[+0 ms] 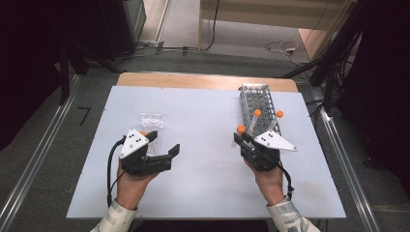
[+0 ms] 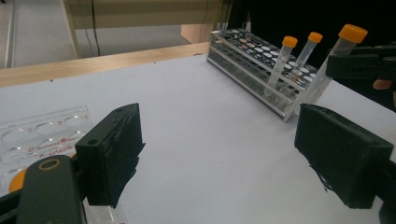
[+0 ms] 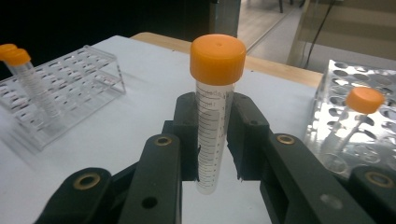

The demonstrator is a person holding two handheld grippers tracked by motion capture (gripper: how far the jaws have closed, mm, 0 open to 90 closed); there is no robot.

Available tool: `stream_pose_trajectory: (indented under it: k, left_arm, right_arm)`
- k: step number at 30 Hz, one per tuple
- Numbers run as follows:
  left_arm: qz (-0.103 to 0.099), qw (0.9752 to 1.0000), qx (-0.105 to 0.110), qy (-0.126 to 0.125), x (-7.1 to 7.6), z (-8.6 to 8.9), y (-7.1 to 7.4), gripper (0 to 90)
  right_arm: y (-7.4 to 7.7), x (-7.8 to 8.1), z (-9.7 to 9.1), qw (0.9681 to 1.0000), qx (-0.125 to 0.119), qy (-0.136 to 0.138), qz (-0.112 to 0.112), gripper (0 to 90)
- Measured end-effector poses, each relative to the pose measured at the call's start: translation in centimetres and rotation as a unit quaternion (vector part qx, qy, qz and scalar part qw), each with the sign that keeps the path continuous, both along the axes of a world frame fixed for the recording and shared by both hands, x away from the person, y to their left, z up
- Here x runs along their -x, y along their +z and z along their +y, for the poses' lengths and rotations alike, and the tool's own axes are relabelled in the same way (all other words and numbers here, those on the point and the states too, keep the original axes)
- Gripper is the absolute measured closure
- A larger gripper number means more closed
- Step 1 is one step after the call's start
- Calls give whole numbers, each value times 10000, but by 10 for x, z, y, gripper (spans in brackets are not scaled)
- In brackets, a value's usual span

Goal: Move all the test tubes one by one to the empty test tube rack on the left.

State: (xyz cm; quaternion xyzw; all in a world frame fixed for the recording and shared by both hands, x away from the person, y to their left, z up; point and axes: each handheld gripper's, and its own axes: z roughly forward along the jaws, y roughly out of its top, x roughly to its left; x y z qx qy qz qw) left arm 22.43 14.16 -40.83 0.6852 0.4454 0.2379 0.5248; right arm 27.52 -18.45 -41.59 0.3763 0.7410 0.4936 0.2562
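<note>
My right gripper [image 1: 240,138] [image 3: 215,140] is shut on a clear graduated tube with an orange cap [image 1: 241,129] [image 3: 212,126] [image 2: 343,42], held upright just left of the near end of the tube rack [image 1: 258,104] [image 2: 252,65] [image 3: 359,116]. Two more orange-capped tubes [image 1: 257,112] [image 2: 282,60] lean in that rack. My left gripper [image 1: 163,143] [image 2: 229,158] stands open over the white table with nothing between its pads [image 2: 114,154]. Beside it is a small clear acrylic rack [image 1: 151,121] [image 2: 42,135] [image 3: 60,88] that holds orange-capped tubes [image 3: 16,57].
The white table top [image 1: 208,121] ends in a wooden strip [image 1: 203,79] at the far edge. Cables [image 1: 285,48] lie on the floor beyond it. A black cable [image 1: 110,164] trails from the left gripper.
</note>
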Motion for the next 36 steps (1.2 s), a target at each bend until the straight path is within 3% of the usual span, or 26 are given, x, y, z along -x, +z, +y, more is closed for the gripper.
stream_pose_trajectory:
  k: [15, 25, 29, 36]
  left_arm:
    - [48, 9995, -70, -290, 4, -18, -4, 153]
    - [104, 9987, -89, -489, 6, -30, -9, 177]
    - [114, 9980, -81, -617, 7, -34, -11, 240]
    - [86, 9958, -75, -907, 9, -41, -14, 445]
  right_arm:
    - [-12, 15, 35, 9984, 141, 540, 116, 720]
    - [-21, 24, 56, 9953, 240, 905, 235, 720]
    - [-25, 29, 66, 9935, 268, 1066, 296, 720]
    - [-29, 36, 80, 9903, 275, 1305, 381, 720]
